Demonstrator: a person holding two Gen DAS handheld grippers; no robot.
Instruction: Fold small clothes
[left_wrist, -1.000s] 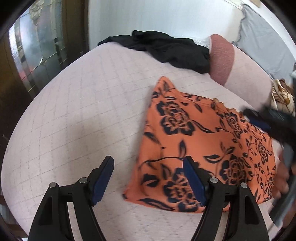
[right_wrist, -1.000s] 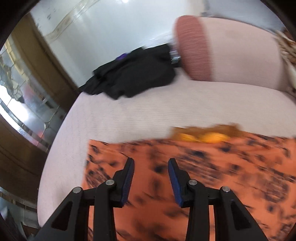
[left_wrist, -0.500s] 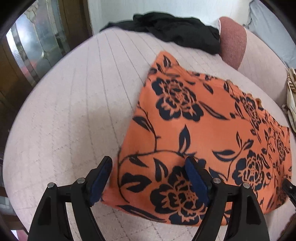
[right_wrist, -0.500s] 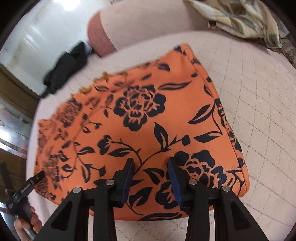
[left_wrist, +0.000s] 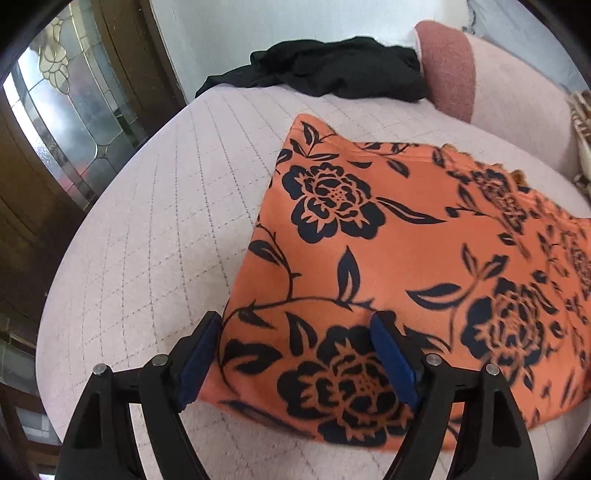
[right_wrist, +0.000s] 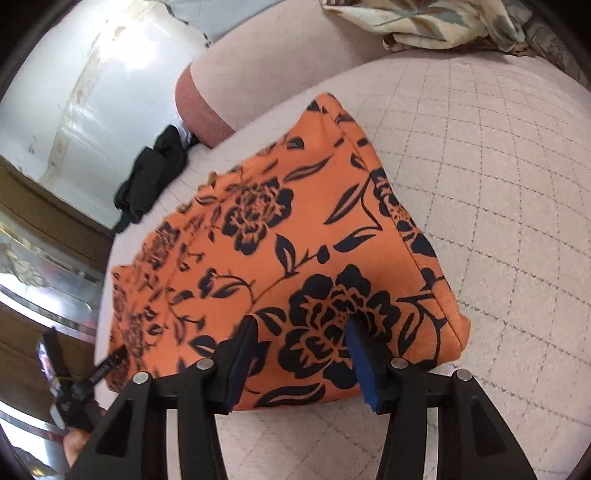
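An orange garment with a black flower print (left_wrist: 399, 251) (right_wrist: 295, 240) lies flat on a pale pink quilted cushion (left_wrist: 155, 229) (right_wrist: 498, 203). My left gripper (left_wrist: 295, 354) hovers open over the garment's near left corner, one finger off the cloth's edge and one over it. My right gripper (right_wrist: 301, 358) is over the garment's near right corner with its jaws opening; cloth lies under the gap, the pads not pressing on it. The left gripper (right_wrist: 92, 376) also shows at the lower left of the right wrist view, with part of a hand below it.
A black garment (left_wrist: 332, 70) (right_wrist: 151, 177) is heaped at the cushion's far end beside a dusty-red bolster (left_wrist: 447, 70) (right_wrist: 199, 103). A patterned cloth (right_wrist: 424, 22) lies at the back right. A dark wooden door with leaded glass (left_wrist: 70, 96) stands left.
The right gripper swung from the garment's left side to its near right corner, and its jaws widened. The left gripper came closer to the near left corner.
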